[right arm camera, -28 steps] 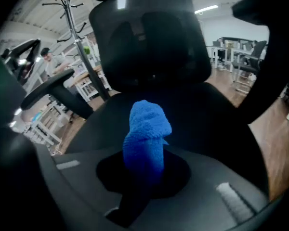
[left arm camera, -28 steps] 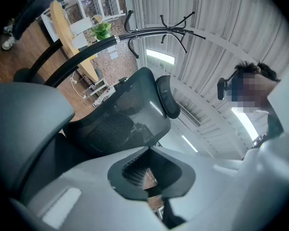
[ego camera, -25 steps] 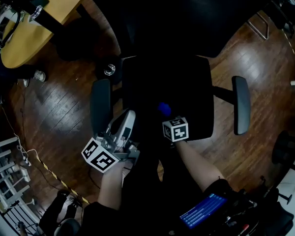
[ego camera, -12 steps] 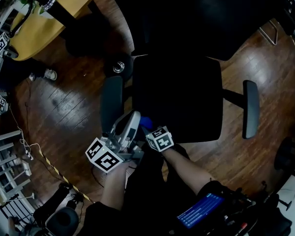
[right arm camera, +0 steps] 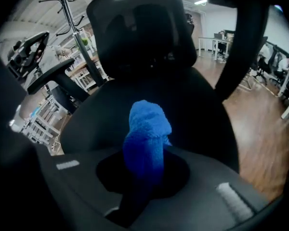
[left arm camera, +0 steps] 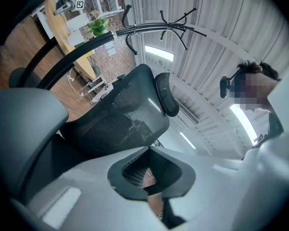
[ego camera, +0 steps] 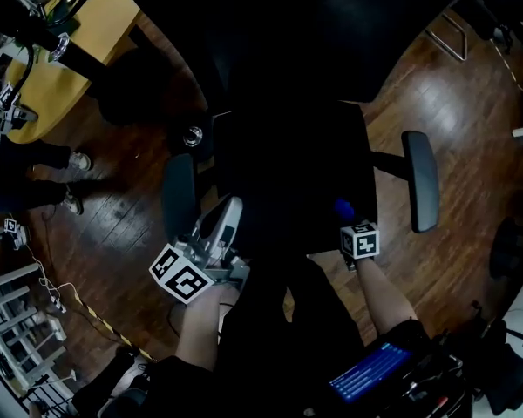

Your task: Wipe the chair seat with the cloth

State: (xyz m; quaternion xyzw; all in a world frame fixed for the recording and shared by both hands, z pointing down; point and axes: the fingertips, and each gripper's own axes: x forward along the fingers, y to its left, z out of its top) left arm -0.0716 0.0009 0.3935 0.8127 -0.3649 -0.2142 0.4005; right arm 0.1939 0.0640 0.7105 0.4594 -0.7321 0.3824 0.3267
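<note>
Head view: the right tool [ego camera: 347, 219] has swung across the front of the seat [ego camera: 292, 159]. Half a second ago it was at the front-left corner, just beside the left tool [ego camera: 229, 209]; now it sits at the front-right corner, near the right armrest [ego camera: 418, 181]. The blue cloth [ego camera: 343, 207] shows just ahead of its marker cube, at the seat's edge. The left tool has hardly shifted and hangs by the left armrest [ego camera: 179, 194], off the seat. The stroke seems to have covered the front strip from side to side. The rear of the seat probably remains to be wiped.

Left gripper view: this tool points up at the chair back [left arm camera: 120, 117] and the ceiling, not at the seat. The left tool [left arm camera: 151, 170] has its jaws pressed together with nothing between them, so it takes no part in the wipe.

Right gripper view: the right tool [right arm camera: 144, 174] pinches the cloth [right arm camera: 145, 136], which stands up as a bunched roll between the jaws. Beyond it lies the dark seat [right arm camera: 197, 105], with the chair back [right arm camera: 144, 32] rising behind. Whether the cloth presses on the seat cannot be told from here. The next pass likely needs the tool tipped forward and carried deeper.
</note>
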